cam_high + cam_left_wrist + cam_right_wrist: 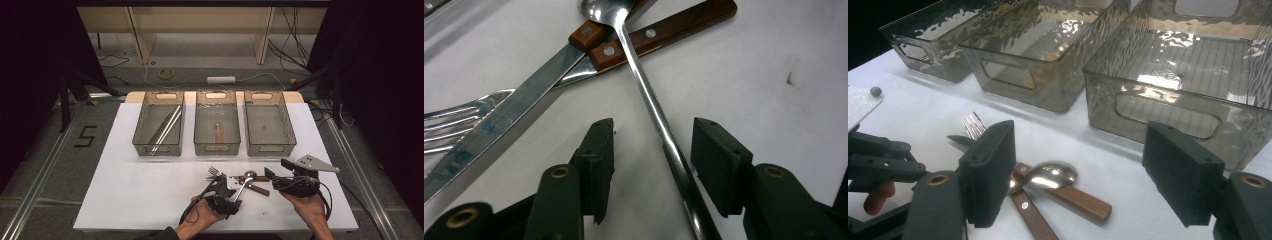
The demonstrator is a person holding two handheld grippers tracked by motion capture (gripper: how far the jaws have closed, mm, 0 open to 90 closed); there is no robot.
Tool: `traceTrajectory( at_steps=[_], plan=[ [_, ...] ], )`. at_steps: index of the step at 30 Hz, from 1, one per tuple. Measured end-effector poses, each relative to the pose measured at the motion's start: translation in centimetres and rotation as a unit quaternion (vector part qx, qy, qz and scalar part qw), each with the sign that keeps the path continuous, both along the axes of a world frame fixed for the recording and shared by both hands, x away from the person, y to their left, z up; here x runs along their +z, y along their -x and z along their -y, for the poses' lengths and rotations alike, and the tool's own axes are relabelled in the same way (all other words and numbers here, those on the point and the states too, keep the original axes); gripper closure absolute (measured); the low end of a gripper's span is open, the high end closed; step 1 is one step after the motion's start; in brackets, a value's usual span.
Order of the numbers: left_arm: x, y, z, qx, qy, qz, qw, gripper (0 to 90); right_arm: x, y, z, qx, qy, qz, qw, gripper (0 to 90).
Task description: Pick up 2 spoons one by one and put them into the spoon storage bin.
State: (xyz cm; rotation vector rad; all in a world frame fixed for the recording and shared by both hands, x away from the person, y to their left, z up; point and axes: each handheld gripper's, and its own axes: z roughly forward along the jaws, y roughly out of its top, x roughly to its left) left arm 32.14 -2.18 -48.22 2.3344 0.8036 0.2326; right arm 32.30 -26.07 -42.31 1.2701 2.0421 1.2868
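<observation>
We see in high view three bins (159,131) mid-frame on white table (125,190), grey floor (45,150) around. Left gripper view: left gripper (651,150) jaws apart, astride spoon (649,100) handle, untouching. Right gripper (1078,170) open, lower frame, empty.

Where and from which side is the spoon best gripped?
Probably the bare lower handle of the spoon, from above, one pad per side. It lies flat on the table, and its bowl end rests across the knife handles.
</observation>
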Motion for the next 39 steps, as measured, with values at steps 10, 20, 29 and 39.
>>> traceTrajectory(
  at_steps=[10,20,29,39],
  plan=[
    [0.0,-0.2,0.0,-0.001,-0.002,0.003,1.0000,63.9,0.0,0.0,0.0,0.001,0.001,-0.001,1.0000,31.0],
    [0.0,-0.7,-0.4,0.002,0.009,-0.008,0.9999,75.0,-0.1,-0.1,0.0,0.002,0.002,-0.001,1.0000,31.2],
    [0.1,-1.5,-1.3,0.018,0.024,-0.031,0.9991,84.1,-0.1,-0.1,0.0,0.001,0.002,-0.001,1.0000,31.2],
    [0.2,-1.6,-1.7,0.018,0.035,-0.026,0.9989,89.1,0.0,-0.1,0.1,0.000,0.002,0.000,1.0000,31.3]
  ],
)
